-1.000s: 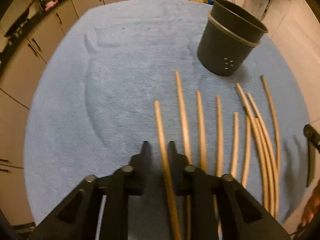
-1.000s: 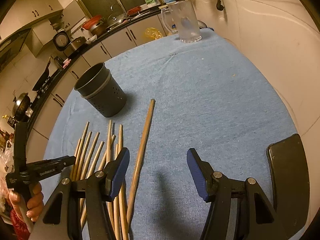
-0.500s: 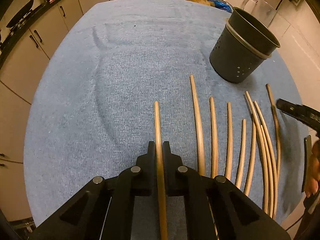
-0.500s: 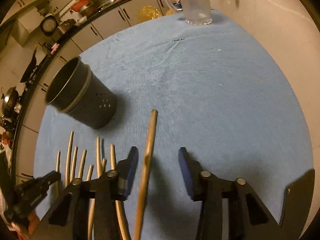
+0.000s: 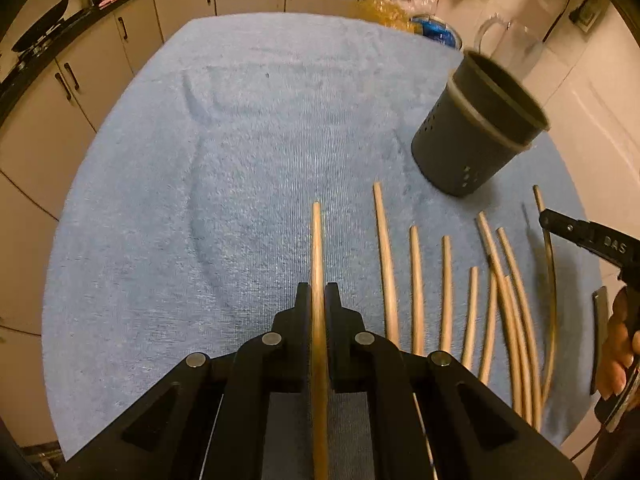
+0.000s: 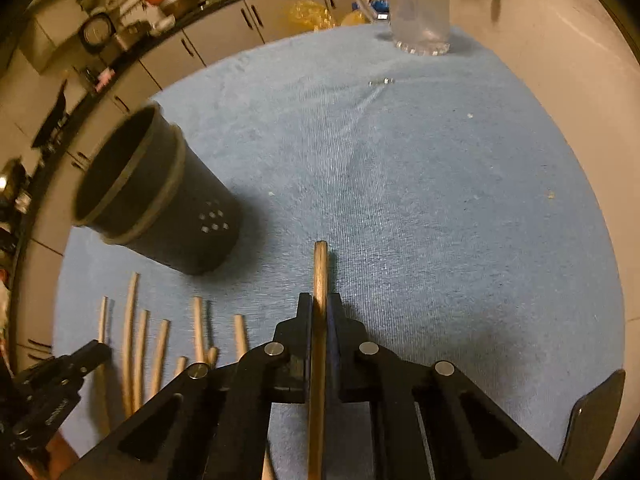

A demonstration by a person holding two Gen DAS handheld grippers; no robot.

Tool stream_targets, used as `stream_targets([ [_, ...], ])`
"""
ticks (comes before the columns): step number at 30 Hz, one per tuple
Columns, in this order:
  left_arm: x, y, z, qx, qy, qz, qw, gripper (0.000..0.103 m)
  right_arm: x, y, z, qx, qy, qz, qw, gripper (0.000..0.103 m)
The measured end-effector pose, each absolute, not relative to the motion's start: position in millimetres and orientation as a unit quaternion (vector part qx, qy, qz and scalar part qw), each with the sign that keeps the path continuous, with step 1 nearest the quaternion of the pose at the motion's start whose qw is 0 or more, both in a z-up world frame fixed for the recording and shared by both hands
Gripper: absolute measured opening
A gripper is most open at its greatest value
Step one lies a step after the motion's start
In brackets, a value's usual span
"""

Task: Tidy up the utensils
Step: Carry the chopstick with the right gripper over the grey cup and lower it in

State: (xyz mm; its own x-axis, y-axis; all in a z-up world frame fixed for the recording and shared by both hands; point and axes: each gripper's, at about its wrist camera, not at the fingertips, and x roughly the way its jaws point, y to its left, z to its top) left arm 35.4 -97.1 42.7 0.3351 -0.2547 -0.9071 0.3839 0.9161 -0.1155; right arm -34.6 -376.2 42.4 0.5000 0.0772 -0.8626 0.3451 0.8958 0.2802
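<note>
On the left side, the left gripper [image 5: 318,294] has its jaws pressed tight on one wooden chopstick [image 5: 317,248], which sticks out forward between the fingers above the blue towel [image 5: 200,200]. To the right of it, the other chopsticks [image 5: 444,292] lie loose on the towel in a rough row, side by side, some of them crossing at the right end of the row. Behind this row stands the dark utensil holder [image 5: 476,136] — upright, with small holes low in its wall, and I see nothing inside it. Further right, the right gripper [image 6: 319,304] has just been closing and its jaws now clamp a second chopstick [image 6: 320,268], the tip pointing forward over bare towel, just right of the holder. At the far edge of the towel stands a clear glass mug [image 6: 416,8]. A dark flat object [image 6: 592,416] lies at the right edge — I cannot tell what it is.
</note>
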Motion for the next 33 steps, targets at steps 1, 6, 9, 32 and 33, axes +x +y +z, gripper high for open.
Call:
stream_targets([
  [1, 34.2, -95.3, 47.3, 0.056, 0.537, -0.198, 0.818, 0.006, -38.2, -376.4, 48.7, 0.216, 0.485, -0.078, 0.844, 0.007],
  [6, 20.8, -86.0, 79.3, 0.044, 0.498, -0.197, 0.843, 0.006, -67.0, -370.1, 89.8, 0.214, 0.420, -0.066, 0.880, 0.007],
  [9, 8.4, -84.1, 104.0, 0.037, 0.473, -0.204, 0.856, 0.006, -88.3, -361.4, 120.0, 0.201, 0.368, -0.061, 0.906, 0.007],
  [32, -23.8, -92.2, 201.7, 0.028, 0.377, -0.212, 0.901, 0.006, -151.7, -342.9, 204.0, 0.181, 0.212, -0.045, 0.959, 0.007],
  [33, -23.3, -93.0, 205.1, 0.027, 0.375, -0.212, 0.902, 0.006, -151.2, -344.0, 206.4, 0.184, 0.211, -0.044, 0.959, 0.007],
])
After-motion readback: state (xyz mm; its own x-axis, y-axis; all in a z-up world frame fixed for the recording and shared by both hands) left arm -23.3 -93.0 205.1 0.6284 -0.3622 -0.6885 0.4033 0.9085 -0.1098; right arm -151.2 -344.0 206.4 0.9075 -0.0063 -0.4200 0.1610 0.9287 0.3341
